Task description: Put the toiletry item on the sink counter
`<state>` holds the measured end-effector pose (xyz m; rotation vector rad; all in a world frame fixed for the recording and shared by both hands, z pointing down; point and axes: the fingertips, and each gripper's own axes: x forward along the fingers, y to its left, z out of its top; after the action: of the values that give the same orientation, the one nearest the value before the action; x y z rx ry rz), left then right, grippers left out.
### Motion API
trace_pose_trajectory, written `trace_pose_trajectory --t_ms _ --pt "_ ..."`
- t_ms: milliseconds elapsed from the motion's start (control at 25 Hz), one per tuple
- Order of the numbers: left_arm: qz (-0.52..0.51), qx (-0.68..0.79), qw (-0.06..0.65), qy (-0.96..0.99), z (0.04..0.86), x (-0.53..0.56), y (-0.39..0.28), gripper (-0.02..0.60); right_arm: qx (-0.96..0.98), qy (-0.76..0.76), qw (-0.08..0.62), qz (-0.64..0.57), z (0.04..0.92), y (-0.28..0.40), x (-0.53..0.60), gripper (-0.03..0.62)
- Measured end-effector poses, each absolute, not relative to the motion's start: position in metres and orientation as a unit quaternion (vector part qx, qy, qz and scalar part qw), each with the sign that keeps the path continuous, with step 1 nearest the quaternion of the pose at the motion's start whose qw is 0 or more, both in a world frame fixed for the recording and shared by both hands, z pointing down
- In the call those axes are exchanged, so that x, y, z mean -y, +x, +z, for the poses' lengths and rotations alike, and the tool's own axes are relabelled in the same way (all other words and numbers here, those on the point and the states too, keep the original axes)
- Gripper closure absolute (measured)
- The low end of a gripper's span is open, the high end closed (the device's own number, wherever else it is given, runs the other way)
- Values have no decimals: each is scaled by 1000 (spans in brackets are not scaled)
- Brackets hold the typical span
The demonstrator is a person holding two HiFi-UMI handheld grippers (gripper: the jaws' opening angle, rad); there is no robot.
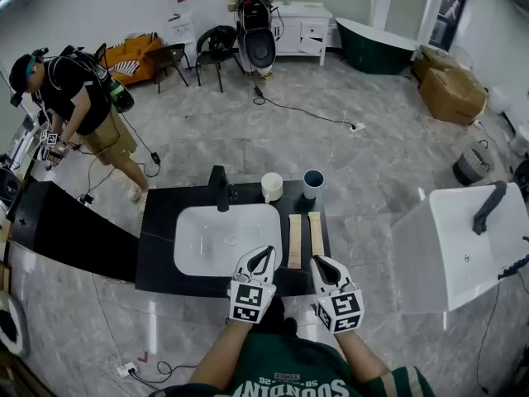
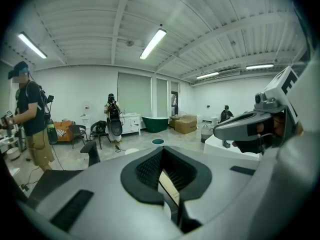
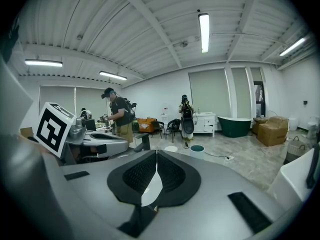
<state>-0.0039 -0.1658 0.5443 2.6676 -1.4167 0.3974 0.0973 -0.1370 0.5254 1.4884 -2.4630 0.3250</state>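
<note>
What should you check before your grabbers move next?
1. Left gripper empty: ok, fingers shut on nothing.
2. Right gripper empty: ok, shut too.
3. Fingers open for grabbing: not ok.
4. Two beige boxes lying on the counter, right of the basin: ok.
5. White cup and teal cup standing apart from the boxes: ok.
6. Which item goes next: cannot tell.

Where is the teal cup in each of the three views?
Head view: teal cup at the counter's back, right of the white cup.
Left gripper view: only the teal cup's rim, near centre.
Right gripper view: teal cup right of centre.
Shared landmark: green bathtub beyond it.
</note>
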Motion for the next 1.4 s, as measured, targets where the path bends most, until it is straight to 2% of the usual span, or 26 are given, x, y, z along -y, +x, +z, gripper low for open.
trace_pose_trajectory --t_ms 1400 --pt "147 452 58 878 556 166 8 572 844 504 134 123 534 103 138 554"
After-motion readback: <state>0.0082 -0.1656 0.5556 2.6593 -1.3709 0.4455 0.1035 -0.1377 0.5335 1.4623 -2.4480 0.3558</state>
